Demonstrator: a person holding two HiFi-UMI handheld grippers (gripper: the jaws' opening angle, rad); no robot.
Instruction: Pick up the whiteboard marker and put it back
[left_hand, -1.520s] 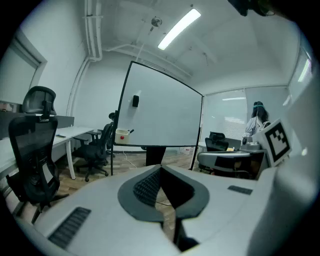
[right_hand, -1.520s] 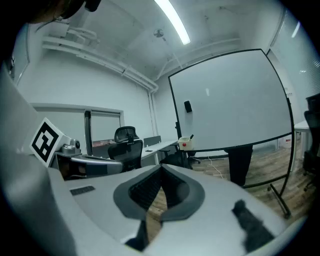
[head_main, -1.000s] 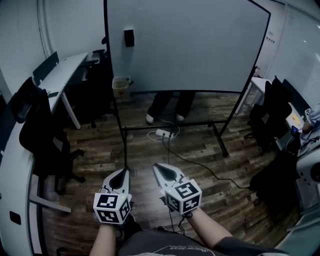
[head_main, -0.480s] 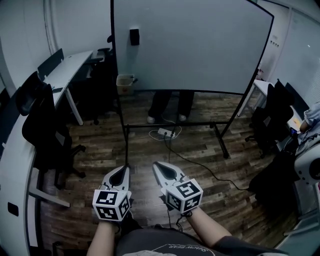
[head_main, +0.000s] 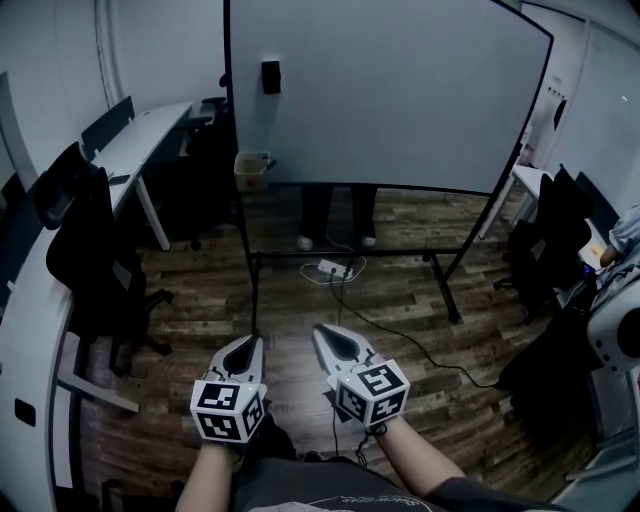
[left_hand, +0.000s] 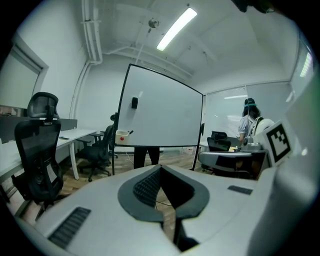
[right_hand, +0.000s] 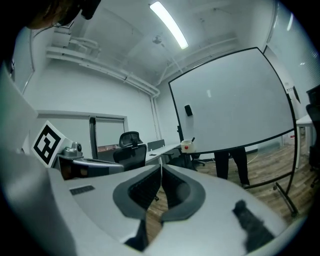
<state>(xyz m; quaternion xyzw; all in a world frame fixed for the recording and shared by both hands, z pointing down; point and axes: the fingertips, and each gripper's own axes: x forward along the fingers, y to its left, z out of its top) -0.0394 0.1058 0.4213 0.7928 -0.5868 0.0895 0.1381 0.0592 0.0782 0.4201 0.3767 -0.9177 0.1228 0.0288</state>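
Whiteboard marker (left_hand: 130, 132), handling, my guess: light, stiff, with a smooth plastic barrel likely to slip or swivel in a loose pinch. Only its upper end is exposed, so I'd take it there, across the barrel, and draw it out along its slant.

Looks: a slim dark stick, too small to make out cap or colour. It pokes up out of a small cream box (left_hand: 122, 136) with a red spot, at the lower left corner of the whiteboard (head_main: 380, 90), well apart from me.

Left hand-held gripper (left_hand: 160, 169): jaws pressed together, nothing between. Right hand-held gripper (right_hand: 161, 166): likewise closed and empty.
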